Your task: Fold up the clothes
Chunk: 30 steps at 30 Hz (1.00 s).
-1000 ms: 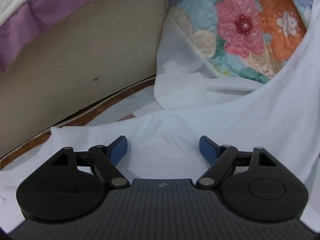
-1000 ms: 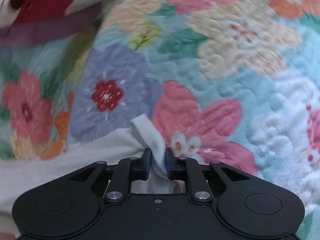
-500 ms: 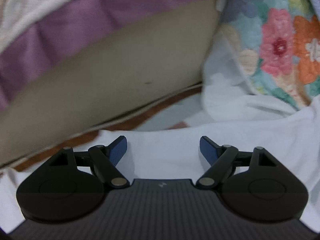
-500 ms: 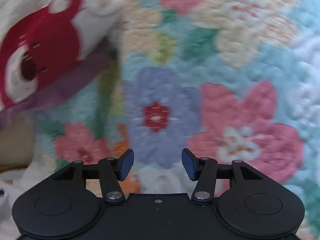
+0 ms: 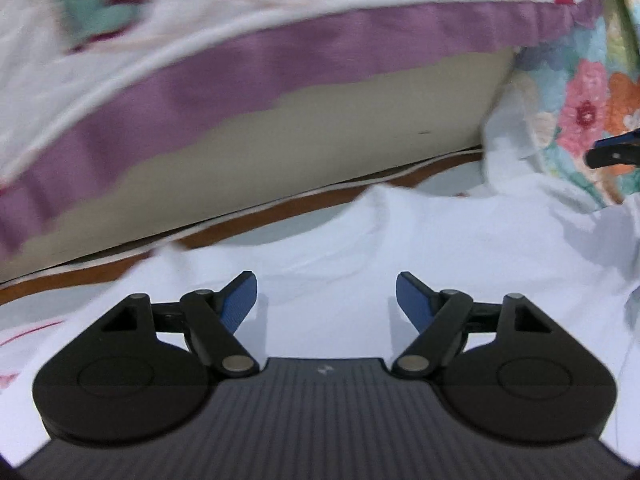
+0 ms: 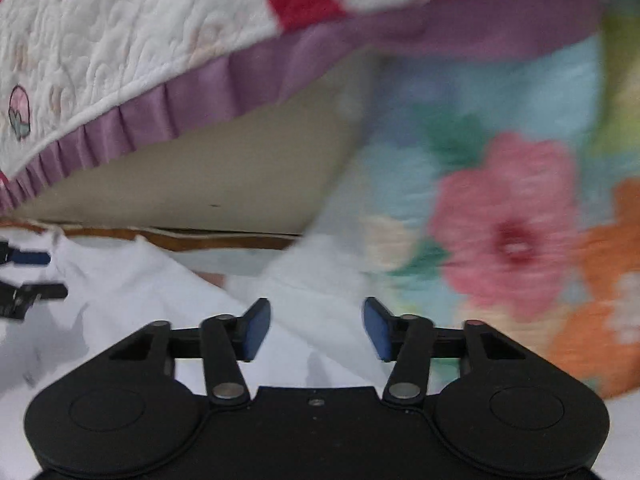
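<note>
Lying rumpled across the lower half of both wrist views, the white cloth garment (image 5: 460,248) spreads in soft folds under and ahead of the two grippers. Its far edge runs up against a brown strip (image 5: 280,208) at the foot of a beige upright panel (image 5: 320,140), and its right side laps onto the quilted bedspread printed with pink, orange and lilac flowers on pale blue (image 5: 588,108).

The left gripper (image 5: 326,300) hangs over the garment with its blue-padded fingers (image 5: 240,300) standing wide apart and closing slightly; only flat cloth shows between them, and the pads grip nothing. The right gripper (image 6: 316,328) is also above the white cloth, near where it meets the flowered bedspread (image 6: 508,216). Its jaws are closing from a fairly wide gap, with cloth visible below that gap but not pinched, so it holds nothing.

Each gripper shows at the edge of the other's view: the right one's dark fingertip enters at the far right of the left wrist view, over the bedspread, and the left one's two fingers enter at the far left of the right wrist view, over the garment.

Above the beige panel hangs a white quilted cover with a pleated purple frill (image 6: 192,92) and a red patch. Much of the right wrist view is blurred.
</note>
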### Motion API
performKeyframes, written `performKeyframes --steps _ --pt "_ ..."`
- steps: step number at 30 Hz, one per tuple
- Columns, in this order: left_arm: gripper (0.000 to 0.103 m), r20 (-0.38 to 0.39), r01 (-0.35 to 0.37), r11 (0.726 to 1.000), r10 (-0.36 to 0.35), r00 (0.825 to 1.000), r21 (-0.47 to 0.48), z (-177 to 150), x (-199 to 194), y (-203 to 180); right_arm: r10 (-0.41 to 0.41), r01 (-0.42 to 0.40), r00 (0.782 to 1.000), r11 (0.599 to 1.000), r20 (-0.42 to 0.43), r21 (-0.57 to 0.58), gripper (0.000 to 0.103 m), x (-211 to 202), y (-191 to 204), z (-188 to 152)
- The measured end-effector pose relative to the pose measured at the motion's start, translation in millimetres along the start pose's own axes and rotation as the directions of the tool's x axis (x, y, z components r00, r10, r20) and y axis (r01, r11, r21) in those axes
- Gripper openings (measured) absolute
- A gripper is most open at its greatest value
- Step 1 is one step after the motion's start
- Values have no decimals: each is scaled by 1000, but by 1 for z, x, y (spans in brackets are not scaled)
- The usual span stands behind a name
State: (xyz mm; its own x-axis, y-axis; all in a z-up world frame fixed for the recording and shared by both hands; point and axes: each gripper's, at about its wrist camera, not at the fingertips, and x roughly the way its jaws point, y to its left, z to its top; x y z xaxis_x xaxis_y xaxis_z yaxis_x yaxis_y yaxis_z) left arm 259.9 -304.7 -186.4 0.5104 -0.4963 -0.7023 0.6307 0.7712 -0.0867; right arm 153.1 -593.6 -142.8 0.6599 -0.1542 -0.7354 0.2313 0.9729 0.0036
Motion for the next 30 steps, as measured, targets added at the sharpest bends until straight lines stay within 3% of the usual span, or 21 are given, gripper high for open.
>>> performKeyframes --steps 3,6,9,10,15,19,21,22,26,30 --pt "76 7 -42 999 43 999 -25 -11 -16 31 90 -90 996 996 -16 -17 23 30 22 7" --pt "76 17 -99 994 100 995 -42 -23 -33 59 145 -149 988 983 -47 -109 23 52 53 14" --pt "77 23 -145 987 147 989 -73 -36 -49 88 174 -188 980 966 -91 -179 35 83 78 25" --pt "77 21 -161 983 163 986 -90 -42 -52 98 172 -190 979 962 -106 -195 43 94 88 28" --pt "77 4 -218 960 222 975 -176 -61 -57 137 271 -285 954 952 -125 -110 57 123 111 39" --pt "77 -4 -219 939 226 974 -265 -66 -59 166 205 -216 971 972 -122 -93 64 142 126 42" --pt "77 -2 -214 929 224 975 -301 -69 -61 177 165 -178 978 979 -128 -103 57 151 132 39" --pt "77 -2 -214 924 225 974 -316 -72 -62 182 172 -184 980 975 -104 -122 13 149 137 37" --pt "77 -10 -221 912 232 973 -345 -81 -62 193 129 -120 991 974 34 -194 10 133 149 38" --pt "77 -19 -266 901 277 961 -342 -87 -56 197 90 -84 996 977 22 -195 9 149 157 39"
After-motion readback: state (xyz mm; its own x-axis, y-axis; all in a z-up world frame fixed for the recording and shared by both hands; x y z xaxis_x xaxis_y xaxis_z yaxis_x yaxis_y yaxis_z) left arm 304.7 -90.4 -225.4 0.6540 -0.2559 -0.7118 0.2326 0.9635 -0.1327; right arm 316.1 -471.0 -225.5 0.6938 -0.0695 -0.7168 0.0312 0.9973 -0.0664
